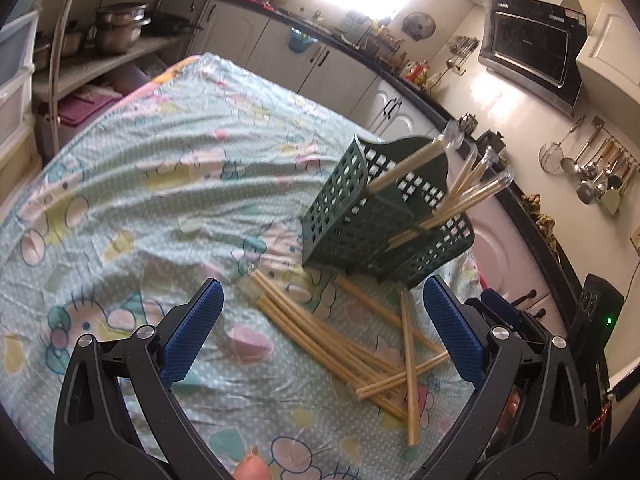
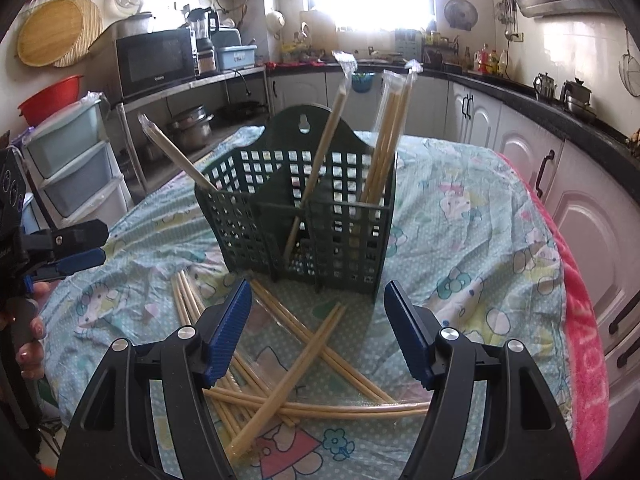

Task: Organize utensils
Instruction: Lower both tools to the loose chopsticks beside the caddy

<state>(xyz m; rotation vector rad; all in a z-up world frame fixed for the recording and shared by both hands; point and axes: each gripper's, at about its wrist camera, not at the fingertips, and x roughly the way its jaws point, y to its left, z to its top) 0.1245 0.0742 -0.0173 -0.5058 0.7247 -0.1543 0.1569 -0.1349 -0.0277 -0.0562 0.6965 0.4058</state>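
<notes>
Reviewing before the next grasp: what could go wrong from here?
1. The loose chopsticks lie crossed and overlapping on the cloth, so the open right gripper may pinch several or flick one away.
2. Wrapped pairs already lean out of the green basket; a new insertion could knock them or tip it.
3. The wrinkled tablecloth could snag a fingertip. The left gripper is open too.

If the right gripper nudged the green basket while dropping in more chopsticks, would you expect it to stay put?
Probably not firmly. The basket is perforated plastic, so likely light, and it sits on a wrinkled cloth that could let it slide. The wrapped chopsticks lean well above its rim, so a knock high up might tip it.
</notes>
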